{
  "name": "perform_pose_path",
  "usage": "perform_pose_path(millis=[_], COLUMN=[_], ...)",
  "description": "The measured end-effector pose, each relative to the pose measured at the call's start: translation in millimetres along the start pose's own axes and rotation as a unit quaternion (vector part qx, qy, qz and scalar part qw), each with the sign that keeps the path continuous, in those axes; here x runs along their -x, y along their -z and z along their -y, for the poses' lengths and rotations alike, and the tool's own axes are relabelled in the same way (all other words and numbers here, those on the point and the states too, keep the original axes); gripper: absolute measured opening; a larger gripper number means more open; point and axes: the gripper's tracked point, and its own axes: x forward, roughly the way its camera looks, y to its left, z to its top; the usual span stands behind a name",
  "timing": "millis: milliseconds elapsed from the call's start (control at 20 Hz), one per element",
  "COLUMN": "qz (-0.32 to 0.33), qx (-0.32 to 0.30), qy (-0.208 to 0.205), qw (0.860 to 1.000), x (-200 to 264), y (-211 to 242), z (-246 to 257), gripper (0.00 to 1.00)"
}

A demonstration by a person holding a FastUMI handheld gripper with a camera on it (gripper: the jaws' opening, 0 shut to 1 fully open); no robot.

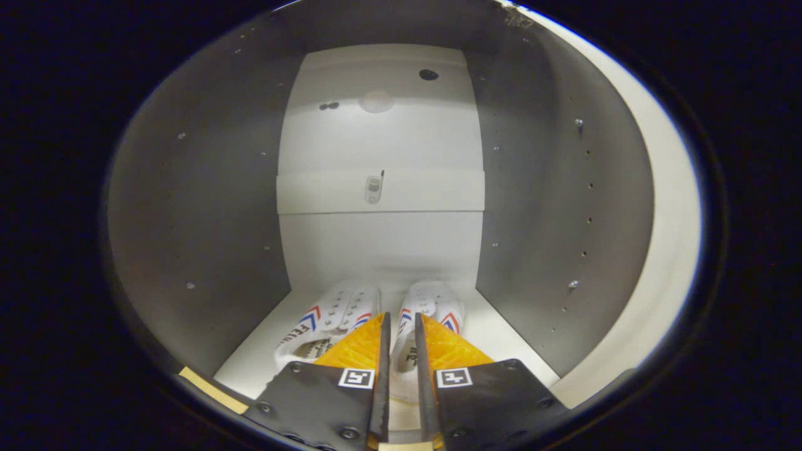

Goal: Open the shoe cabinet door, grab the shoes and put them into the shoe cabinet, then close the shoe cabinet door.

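**Shoes inside the cabinet, jaws on the right one**

Cabinet (207, 207) first, since it takes up most of what we see: we look straight into its open compartment, with grey side walls left and right, each dotted with rows of small peg holes and a few screws. The pale back panel (382, 144) stands beyond, crossed by a lighter horizontal strip (426, 191) with a small metal fitting (373, 188) at its middle. Higher on the panel we see a dark round hole (428, 74) and a faint round patch beside two small dark marks. On the right, the pale front edge of the cabinet's side curves past us.

The white floor of the compartment (501, 338) carries the pair of shoes. They are white with red and blue chevron stripes on their sides and rows of eyelets, toes pointing toward the back panel. The left shoe (326, 319) lies just beside the left finger. The right shoe (432, 300) lies beside it, the two close together, and we cannot tell whether they touch.

The gripper (401, 351) reaches in over the floor. Its jaws stand narrow, and the heel end of the right shoe sits between them, with both fingers (383, 357) pressed against the shoe's collar.
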Motion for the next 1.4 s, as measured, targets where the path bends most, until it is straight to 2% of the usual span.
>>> perform_pose_path(millis=[350, 850, 1200, 1400], qz=[0.068, 0.15, 0.191, 0.191], qx=[0.007, 0.007, -0.011, -0.019], qy=[0.006, -0.001, 0.008, 0.021], qw=[0.998, 0.989, 0.981, 0.981], x=[97, 264, 366, 404], y=[-41, -94, -115, -111], z=[-2, 20, 68, 109], gripper=[0.22, 0.22, 0.22, 0.21])
